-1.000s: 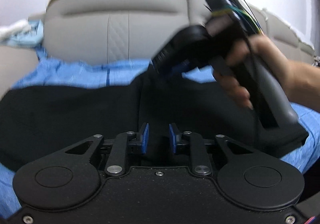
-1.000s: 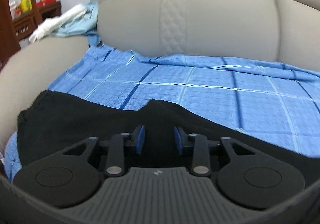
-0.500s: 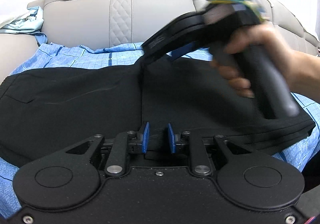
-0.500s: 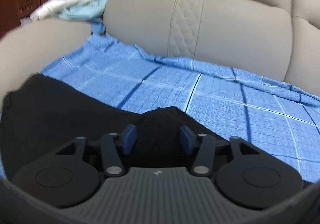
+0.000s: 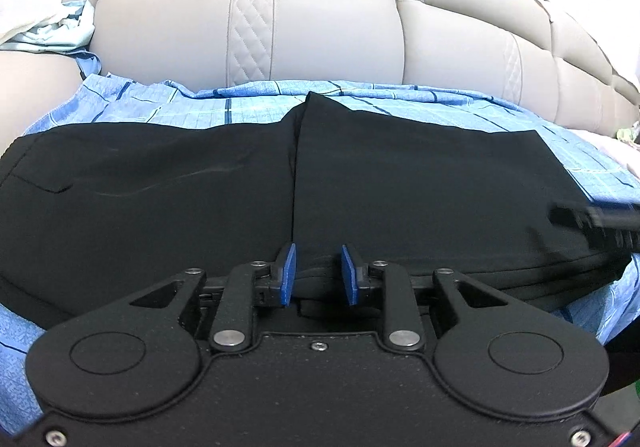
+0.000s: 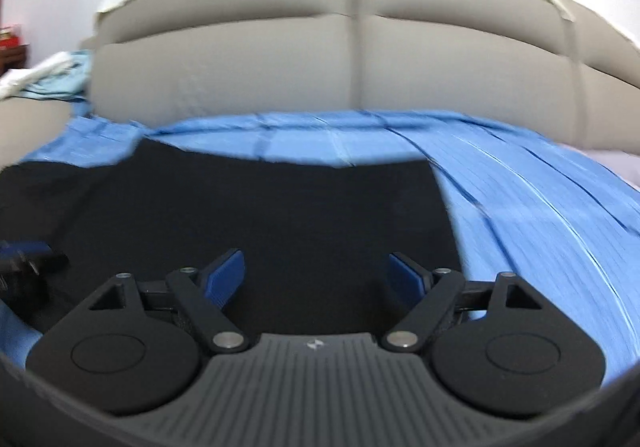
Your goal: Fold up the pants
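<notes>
Black pants (image 5: 400,183) lie folded flat on the blue checked sheet (image 5: 248,105) covering the sofa (image 5: 320,19). Left gripper (image 5: 316,273) – pads narrowly apart at the near edge (fabric between them, grip not determinable). Right gripper (image 6: 316,275) – fingers spread wide above the pants.

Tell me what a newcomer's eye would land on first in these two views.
The black pants dominate, spread flat across the blue checked sheet, with a folded layer's edge running down the middle in the left wrist view. Behind them rises the beige sofa back. The right gripper stands wide open over the pants; the left gripper shows a narrower gap near the pants' front edge.
</notes>
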`<state>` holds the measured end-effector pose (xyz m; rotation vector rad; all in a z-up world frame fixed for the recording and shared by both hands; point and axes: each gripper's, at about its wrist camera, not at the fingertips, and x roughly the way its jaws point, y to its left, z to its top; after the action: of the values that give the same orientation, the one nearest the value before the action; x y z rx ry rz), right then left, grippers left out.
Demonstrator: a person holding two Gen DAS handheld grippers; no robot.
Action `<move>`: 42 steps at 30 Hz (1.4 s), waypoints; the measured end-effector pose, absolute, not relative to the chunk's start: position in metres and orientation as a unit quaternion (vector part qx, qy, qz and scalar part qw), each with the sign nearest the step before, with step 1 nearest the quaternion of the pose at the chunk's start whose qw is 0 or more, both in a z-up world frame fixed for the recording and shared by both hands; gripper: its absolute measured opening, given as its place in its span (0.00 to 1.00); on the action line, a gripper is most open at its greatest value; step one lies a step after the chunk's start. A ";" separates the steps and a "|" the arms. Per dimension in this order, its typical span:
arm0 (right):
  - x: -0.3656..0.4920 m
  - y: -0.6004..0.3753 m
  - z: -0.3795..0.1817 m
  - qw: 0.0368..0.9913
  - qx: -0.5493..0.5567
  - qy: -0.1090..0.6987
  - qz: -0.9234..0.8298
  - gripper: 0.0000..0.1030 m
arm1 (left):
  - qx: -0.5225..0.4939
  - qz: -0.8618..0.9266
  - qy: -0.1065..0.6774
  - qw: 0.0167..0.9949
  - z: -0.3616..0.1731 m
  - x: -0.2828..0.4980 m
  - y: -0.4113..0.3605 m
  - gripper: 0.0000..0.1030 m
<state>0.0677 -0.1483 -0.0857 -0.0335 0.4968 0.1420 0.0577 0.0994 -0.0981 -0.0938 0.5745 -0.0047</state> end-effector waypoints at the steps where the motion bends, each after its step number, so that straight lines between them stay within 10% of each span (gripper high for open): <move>1: 0.063 -0.153 -0.092 0.967 -0.017 0.248 0.055 0.86 | -0.045 -0.002 0.283 0.958 -0.098 0.057 0.098 0.24; 30: 0.006 -0.176 -0.114 0.959 -0.108 0.231 -0.122 0.86 | -0.034 -0.007 0.278 0.960 -0.101 0.054 0.098 0.27; 38: 0.027 -0.168 -0.124 0.972 -0.093 0.198 -0.079 0.54 | -0.022 -0.006 0.274 0.961 -0.102 0.052 0.095 0.27; 40: 0.028 -0.157 -0.127 0.966 -0.155 0.191 -0.083 0.29 | -0.019 -0.006 0.273 0.962 -0.103 0.052 0.094 0.27; 42: 0.029 -0.157 -0.132 0.956 -0.209 0.187 -0.089 0.37 | -0.020 -0.011 0.274 0.961 -0.103 0.051 0.093 0.29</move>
<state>0.0291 -0.1567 -0.1324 -0.4236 0.3800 -0.1810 0.0506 0.0930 -0.1032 -0.0400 0.5561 -0.0222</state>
